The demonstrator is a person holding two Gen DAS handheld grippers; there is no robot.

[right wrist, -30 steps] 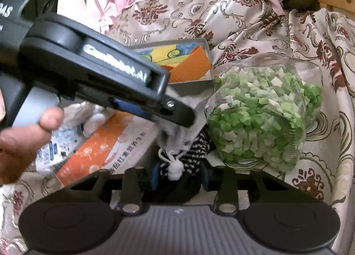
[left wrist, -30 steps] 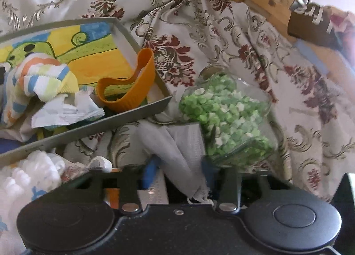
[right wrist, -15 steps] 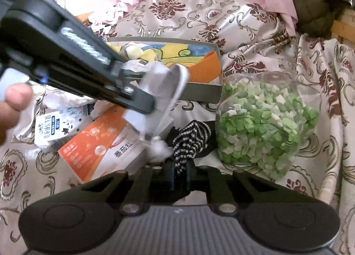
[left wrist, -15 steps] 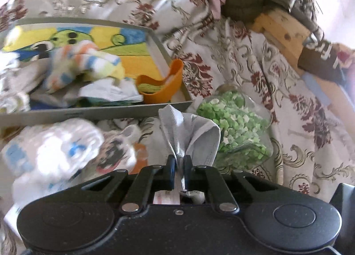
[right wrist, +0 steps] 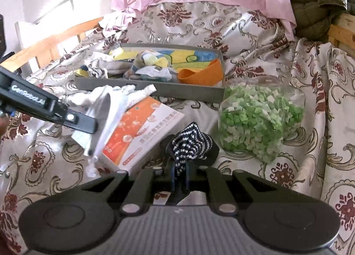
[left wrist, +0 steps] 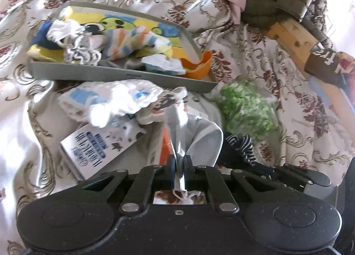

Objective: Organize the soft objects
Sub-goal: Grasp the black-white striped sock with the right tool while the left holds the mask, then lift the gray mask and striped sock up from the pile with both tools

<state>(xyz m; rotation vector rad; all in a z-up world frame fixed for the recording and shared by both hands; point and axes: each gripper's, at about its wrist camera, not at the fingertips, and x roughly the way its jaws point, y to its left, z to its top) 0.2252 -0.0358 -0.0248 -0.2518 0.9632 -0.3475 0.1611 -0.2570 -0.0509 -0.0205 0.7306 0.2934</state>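
left tongs [left wrist: 179, 163]: clamped tight on grey cloth [left wrist: 195, 135]
right tongs [right wrist: 179, 171]: clamped tight on black dotted cloth [right wrist: 188, 142]

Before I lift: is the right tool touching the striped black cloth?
Touching. Right wrist view shows the right tool shut on the striped black cloth.

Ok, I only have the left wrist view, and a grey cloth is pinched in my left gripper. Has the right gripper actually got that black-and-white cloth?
Observer: Yes. The right gripper is shut on the black-and-white cloth, with the fabric bunched up above the closed jaws.
Operator: Anything trailing from my grey cloth?
Observer: A white knotted cord dangles below the grey cloth, just left of the orange box.
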